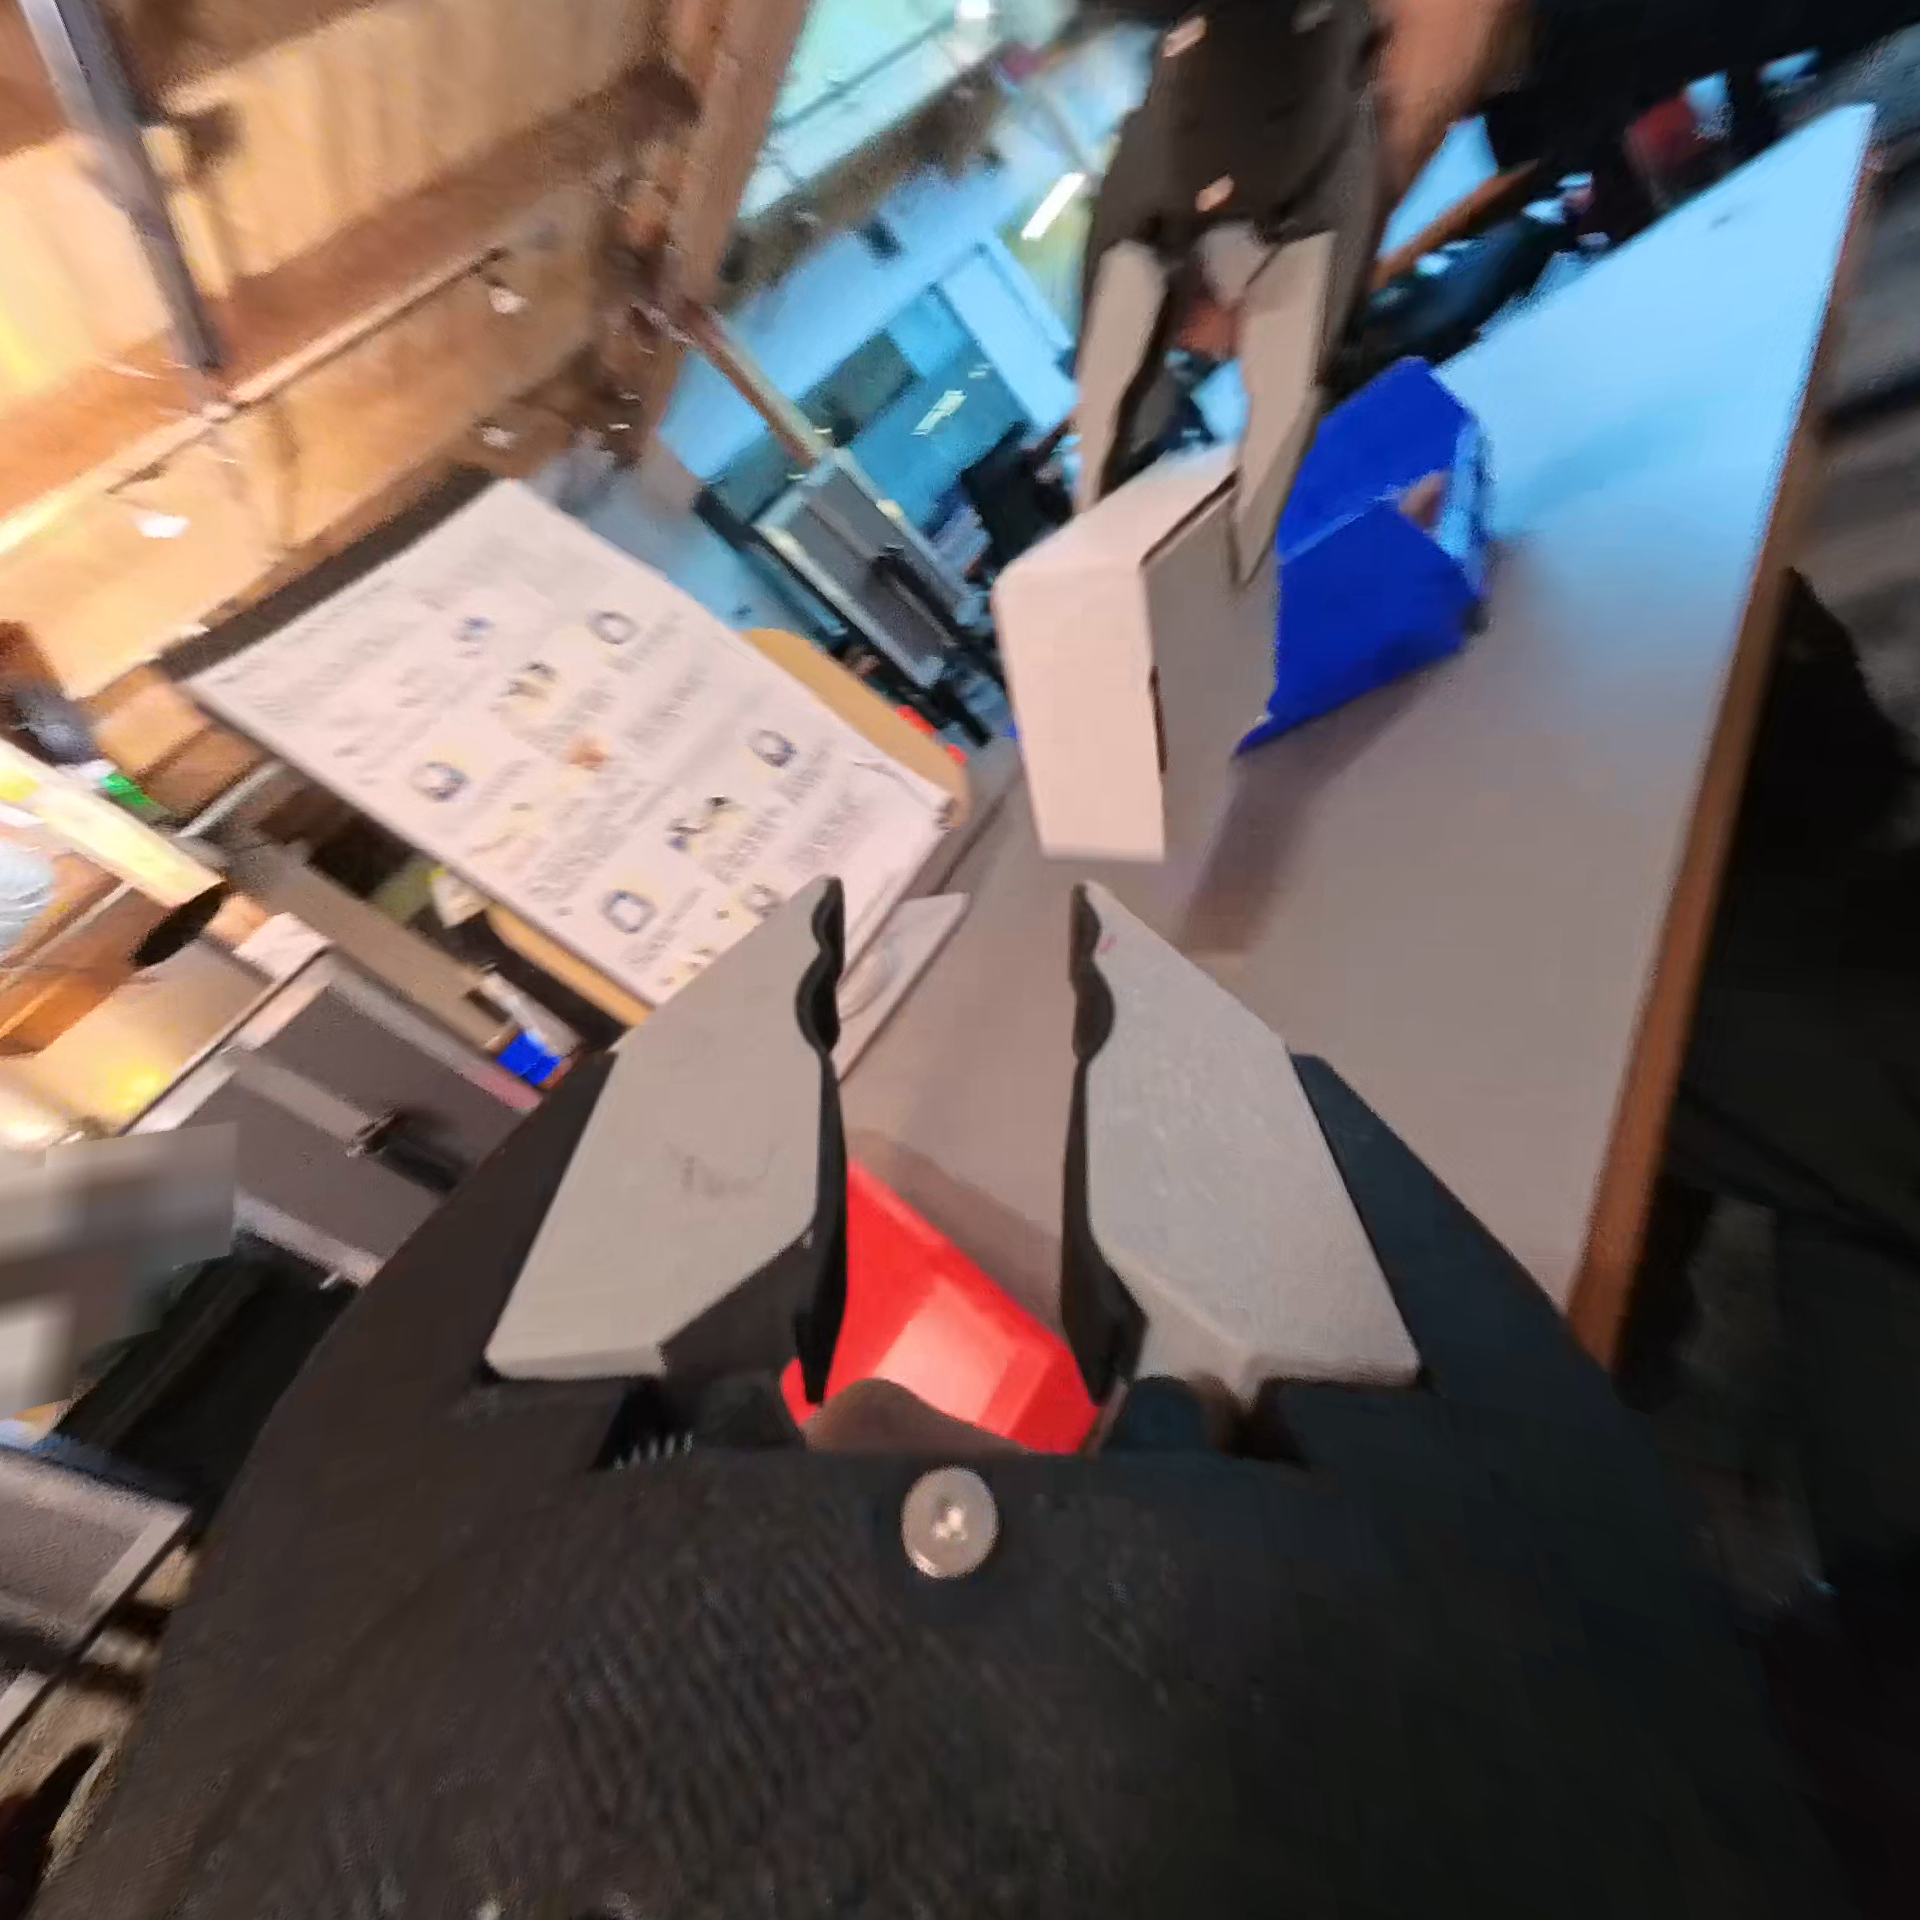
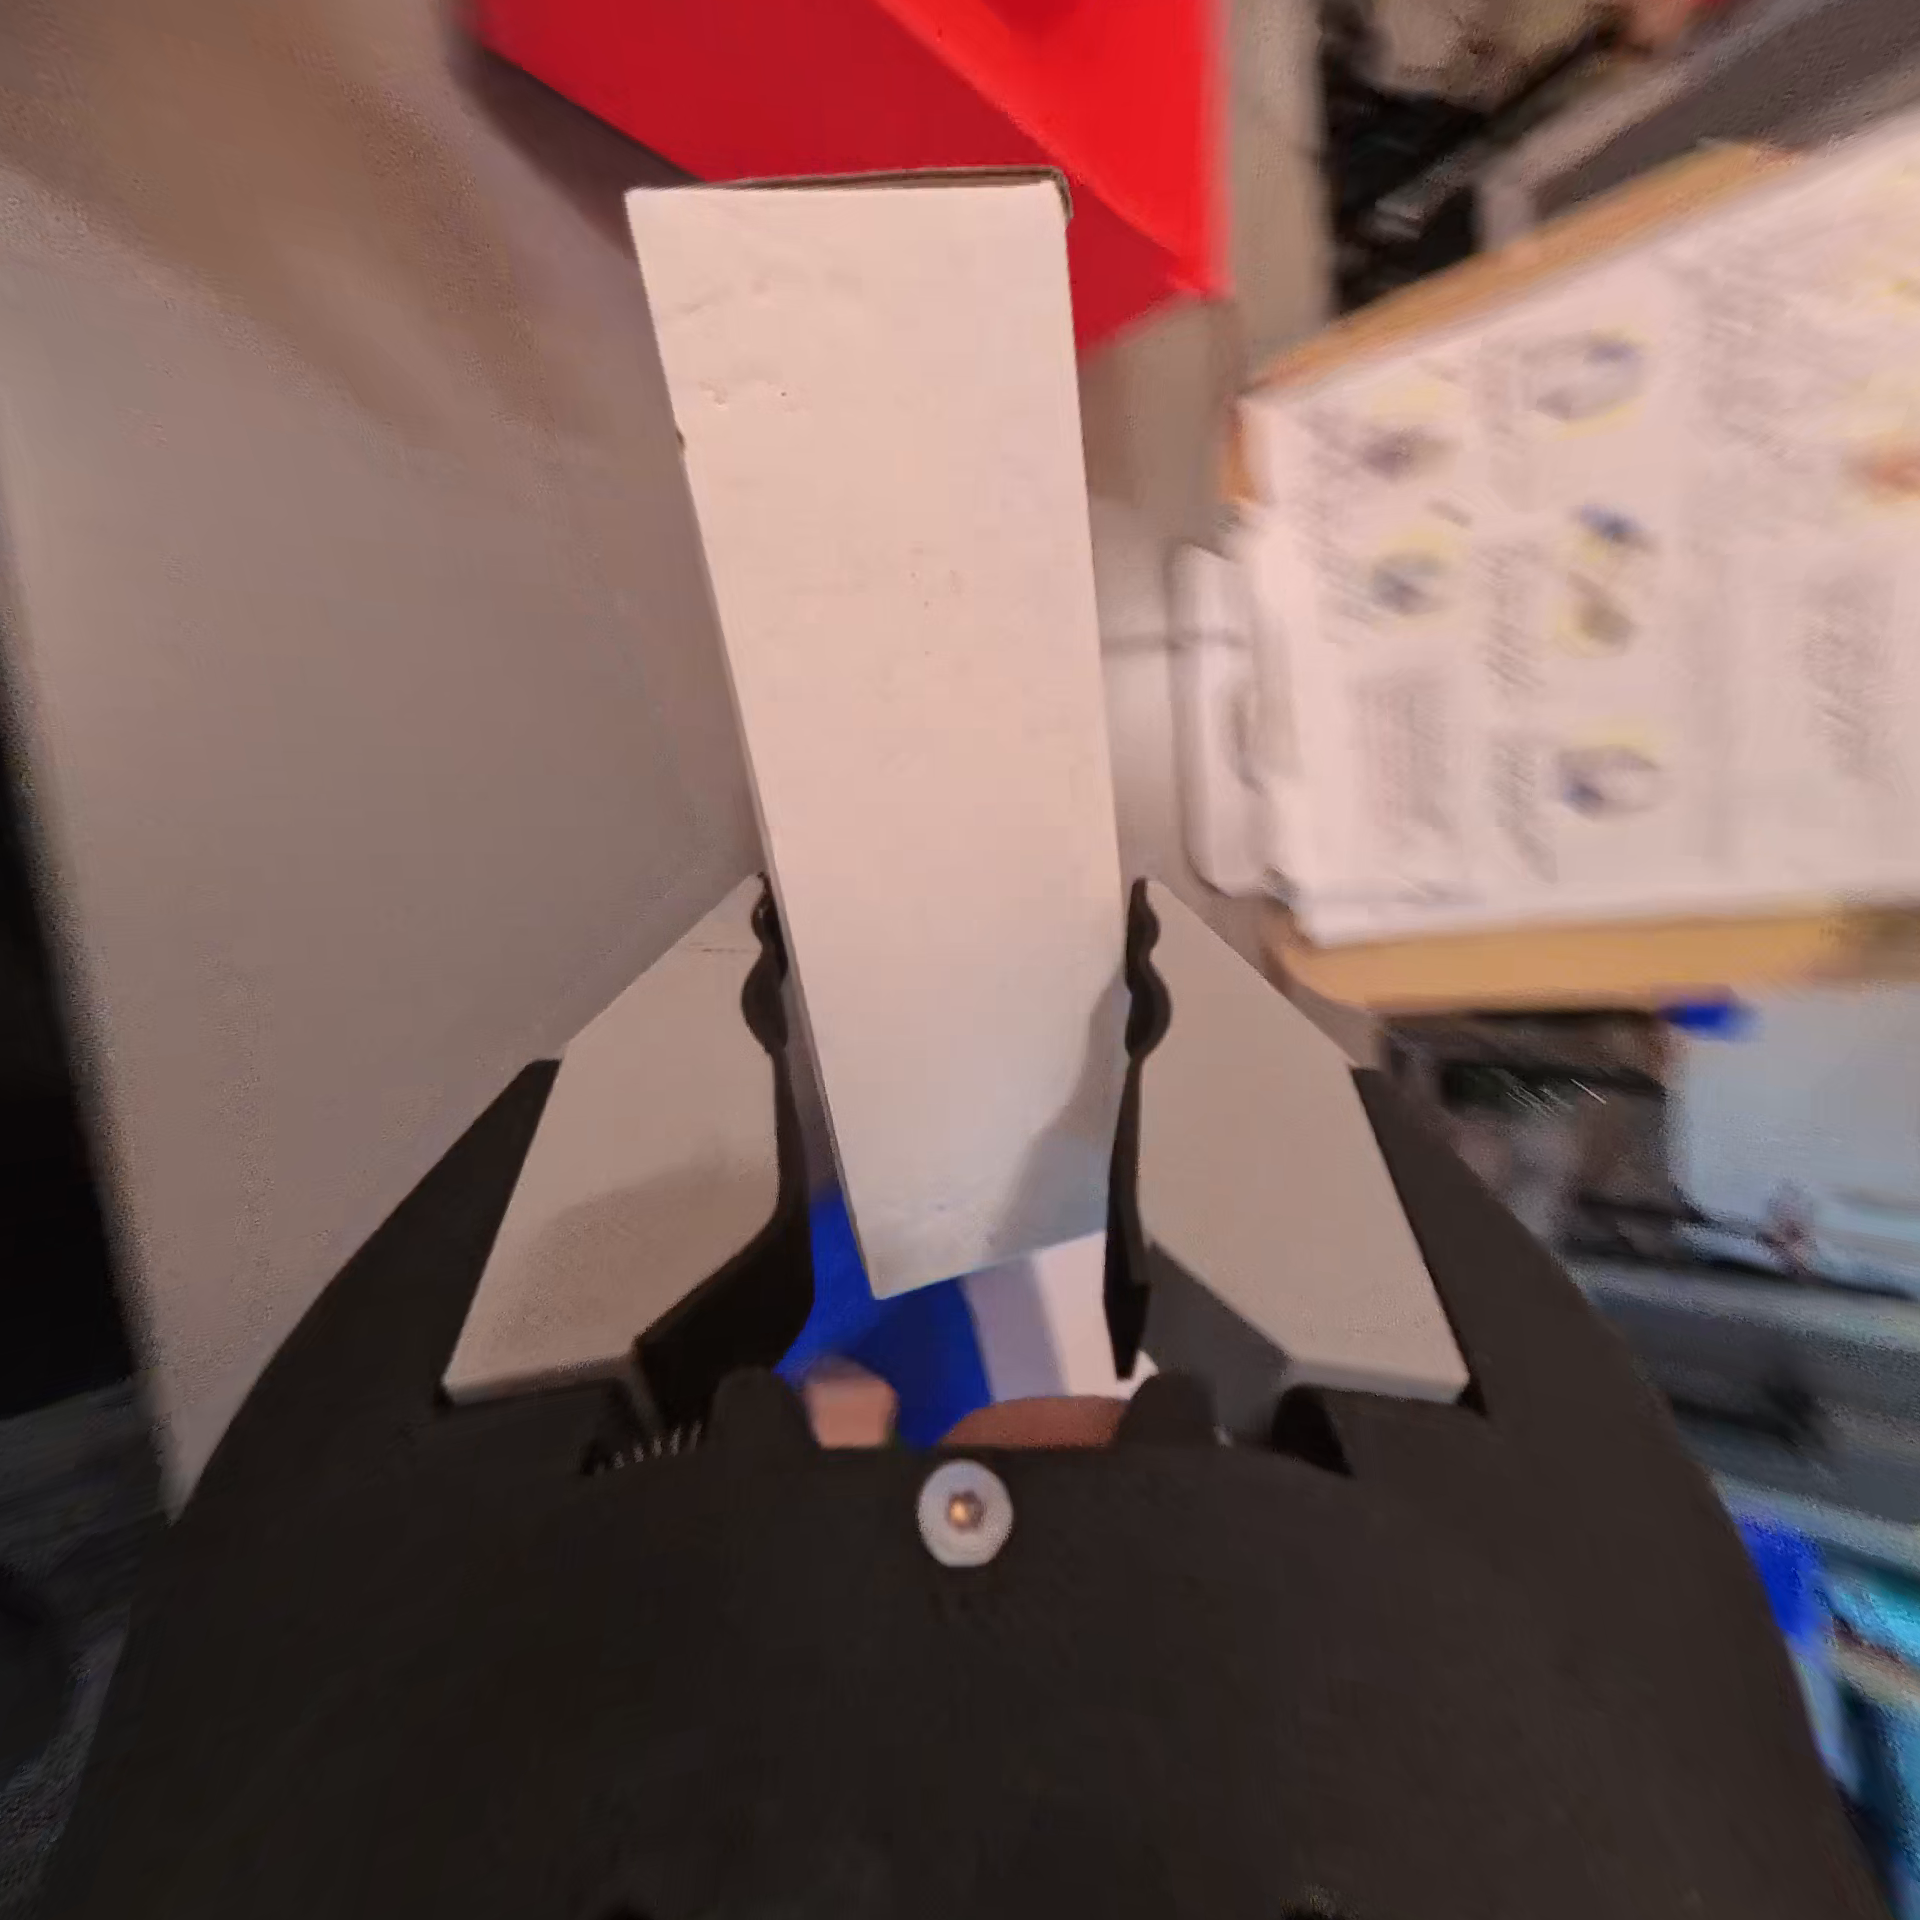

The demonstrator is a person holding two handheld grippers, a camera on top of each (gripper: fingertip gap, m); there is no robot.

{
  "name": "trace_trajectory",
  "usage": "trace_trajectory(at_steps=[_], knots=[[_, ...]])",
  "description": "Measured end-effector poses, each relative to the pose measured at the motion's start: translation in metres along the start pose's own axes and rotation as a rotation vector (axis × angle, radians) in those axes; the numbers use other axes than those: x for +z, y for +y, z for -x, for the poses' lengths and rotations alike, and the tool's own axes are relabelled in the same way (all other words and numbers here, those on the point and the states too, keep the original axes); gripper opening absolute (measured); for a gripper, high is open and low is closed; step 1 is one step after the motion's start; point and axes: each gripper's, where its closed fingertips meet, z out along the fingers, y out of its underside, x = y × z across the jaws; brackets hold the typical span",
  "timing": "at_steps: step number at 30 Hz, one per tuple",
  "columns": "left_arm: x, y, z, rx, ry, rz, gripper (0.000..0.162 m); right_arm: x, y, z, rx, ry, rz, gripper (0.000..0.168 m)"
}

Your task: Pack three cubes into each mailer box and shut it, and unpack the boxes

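Observation:
My right gripper (image 2: 951,904) is shut on a closed white mailer box (image 2: 883,623) and holds it up on end, off the grey table (image 2: 364,520). In the left wrist view the same box (image 1: 1091,686) hangs from the right gripper (image 1: 1174,520) above the table (image 1: 1455,987). My left gripper (image 1: 956,914) is open and empty, in front of the box and apart from it. A red bin (image 1: 935,1330) lies under the left gripper. A blue bin (image 2: 862,1320) lies under the right gripper, with a small tan cube (image 2: 847,1413) showing in it.
The blue bin (image 1: 1371,540) sits on the table behind the held box. The red bin (image 2: 935,83) shows beyond the box's far end. A board with a printed sheet (image 1: 582,748) stands off the table's left edge, and shelves are behind it. The table's wooden edge (image 1: 1704,831) runs along the right. Spacing between my two grippers at the tips: around 25 cm. My right gripper's tips are some 25 cm from the small tan cube (image 2: 847,1413).

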Motion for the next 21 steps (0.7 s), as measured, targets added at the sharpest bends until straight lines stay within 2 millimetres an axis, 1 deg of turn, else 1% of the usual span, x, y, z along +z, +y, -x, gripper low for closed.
trace_trajectory(at_steps=[2, 3, 4, 5, 6, 7, 9, 10, 12, 13, 15, 17, 18, 19, 20, 21], knots=[[-0.008, 0.005, 0.023, -0.008, -0.108, 0.042, 0.041, -0.03, 0.038, -0.045, 0.014, 0.22, 0.058, 0.065], [-0.01, 0.009, 0.033, -0.013, -0.154, 0.07, 0.041, -0.045, 0.055, -0.064, 0.004, 0.322, 0.085, 0.064], [-0.011, 0.011, 0.039, -0.027, -0.184, 0.094, 0.041, -0.059, 0.071, -0.081, -0.024, 0.419, 0.108, 0.064], [-0.01, 0.014, 0.039, -0.052, -0.184, 0.114, 0.043, -0.071, 0.084, -0.095, -0.062, 0.515, 0.129, 0.064], [-0.009, 0.014, 0.038, -0.078, -0.169, 0.123, 0.043, -0.081, 0.096, -0.106, -0.104, 0.595, 0.148, 0.064], [-0.007, 0.013, 0.037, -0.096, -0.162, 0.119, 0.043, -0.086, 0.108, -0.113, -0.152, 0.651, 0.167, 0.064], [-0.003, 0.013, 0.039, -0.121, -0.175, 0.12, 0.044, -0.088, 0.132, -0.126, -0.231, 0.739, 0.214, 0.064], [-0.001, 0.015, 0.041, -0.137, -0.184, 0.127, 0.044, -0.082, 0.145, -0.129, -0.243, 0.744, 0.235, 0.064], [0.003, 0.019, 0.045, -0.183, -0.201, 0.139, 0.045, -0.061, 0.17, -0.134, -0.229, 0.701, 0.245, 0.064], [0.006, 0.023, 0.046, -0.208, -0.207, 0.147, 0.045, -0.045, 0.181, -0.134, -0.223, 0.667, 0.242, 0.064], [0.011, 0.034, 0.048, -0.253, -0.21, 0.172, 0.044, -0.008, 0.206, -0.133, -0.239, 0.594, 0.264, 0.065], [0.015, 0.049, 0.052, -0.294, -0.234, 0.213, 0.043, 0.032, 0.231, -0.12, -0.279, 0.481, 0.319, 0.063], [0.017, 0.056, 0.056, -0.314, -0.252, 0.238, 0.043, 0.045, 0.24, -0.112, -0.307, 0.439, 0.333, 0.062], [0.017, 0.063, 0.058, -0.335, -0.266, 0.258, 0.043, 0.053, 0.246, -0.105, -0.327, 0.4, 0.337, 0.064], [0.018, 0.067, 0.058, -0.358, -0.263, 0.271, 0.043, 0.057, 0.25, -0.098, -0.329, 0.366, 0.338, 0.065], [0.017, 0.068, 0.056, -0.378, -0.246, 0.274, 0.043, 0.056, 0.252, -0.095, -0.318, 0.348, 0.336, 0.065]])
